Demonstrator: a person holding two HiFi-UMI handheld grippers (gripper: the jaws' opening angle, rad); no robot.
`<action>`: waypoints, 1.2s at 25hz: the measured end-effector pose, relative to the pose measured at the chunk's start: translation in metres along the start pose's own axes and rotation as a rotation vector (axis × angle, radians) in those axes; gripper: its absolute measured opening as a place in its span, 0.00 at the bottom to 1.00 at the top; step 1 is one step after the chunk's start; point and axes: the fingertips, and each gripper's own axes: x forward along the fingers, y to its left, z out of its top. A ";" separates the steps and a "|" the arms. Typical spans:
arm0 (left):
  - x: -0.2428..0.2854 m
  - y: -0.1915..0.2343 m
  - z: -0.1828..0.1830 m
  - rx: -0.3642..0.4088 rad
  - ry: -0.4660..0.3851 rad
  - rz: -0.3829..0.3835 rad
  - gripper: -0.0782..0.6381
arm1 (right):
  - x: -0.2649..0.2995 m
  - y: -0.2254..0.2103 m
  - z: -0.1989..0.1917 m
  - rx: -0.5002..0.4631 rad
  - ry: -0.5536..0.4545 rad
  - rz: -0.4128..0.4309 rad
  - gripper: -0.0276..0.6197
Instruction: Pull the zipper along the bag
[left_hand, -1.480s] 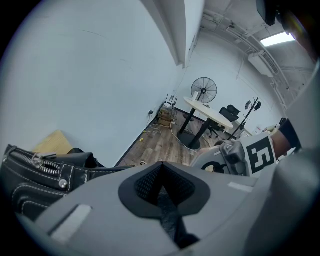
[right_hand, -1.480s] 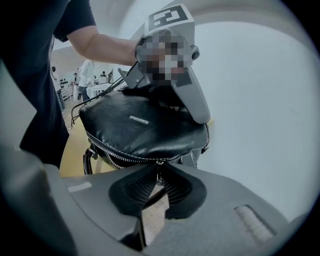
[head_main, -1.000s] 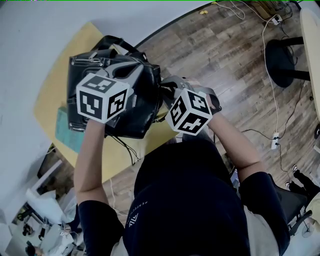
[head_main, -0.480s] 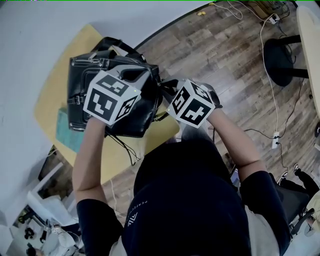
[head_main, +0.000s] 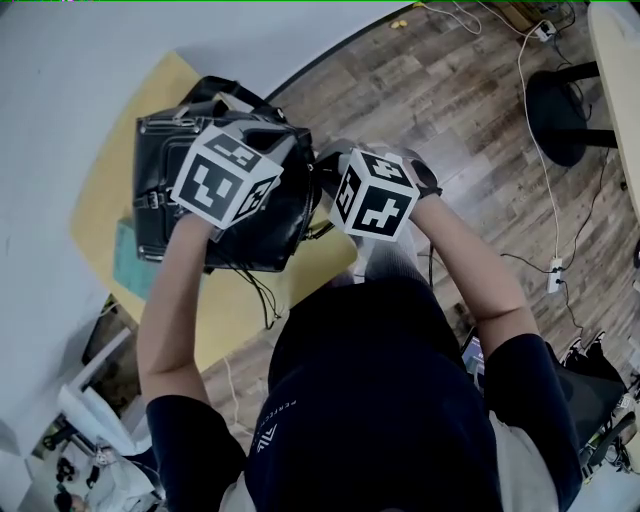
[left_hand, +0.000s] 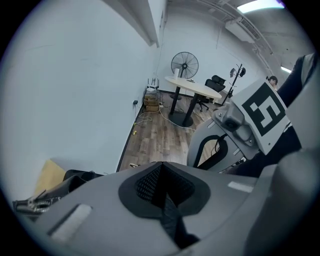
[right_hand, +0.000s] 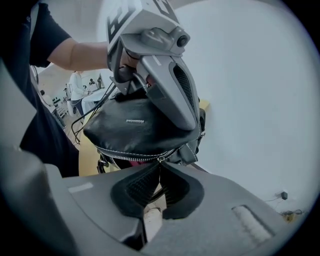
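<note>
Right gripper view is looking along the right hand-held gripper (right_hand: 159, 169), and its jaws are sitting almost together. They have just been closing. The zipper pull (right_hand: 160, 159) is lying right at the jaw tips, at 12 o'clock. A thin pale tab from it is running down between the pads, so the jaws seem to be pinching it.

From there the zipper (right_hand: 127, 154) is running sideways, out toward 9 o'clock, as a line of small silver teeth. A bit of pink inside is peeking out just under that line. The black bag (right_hand: 135, 127) is filling the space above the jaws, lying long from 9 o'clock to 3 o'clock.

The left hand-held gripper (left_hand: 161, 167) is coming down on the bag's end at about 1 o'clock from the pull. Its jaws are closed together. A dark strip is showing low between its pads, but I cannot tell if it is part of the bag.

The bag is resting on the yellow desk (head_main: 110, 170). The right hand is nearer the pull, so I am guessing it is the one to drag it along the teeth toward 9 o'clock, away from the end under the left one.
</note>
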 end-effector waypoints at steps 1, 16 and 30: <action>0.001 0.000 -0.001 -0.010 -0.008 0.002 0.14 | 0.001 0.001 0.000 -0.008 0.001 0.003 0.06; 0.001 0.010 0.009 -0.030 -0.094 0.078 0.14 | -0.015 0.023 -0.007 -0.157 0.028 0.106 0.06; -0.020 0.006 0.021 0.016 -0.149 0.053 0.14 | -0.011 0.024 -0.008 -0.081 -0.011 0.065 0.06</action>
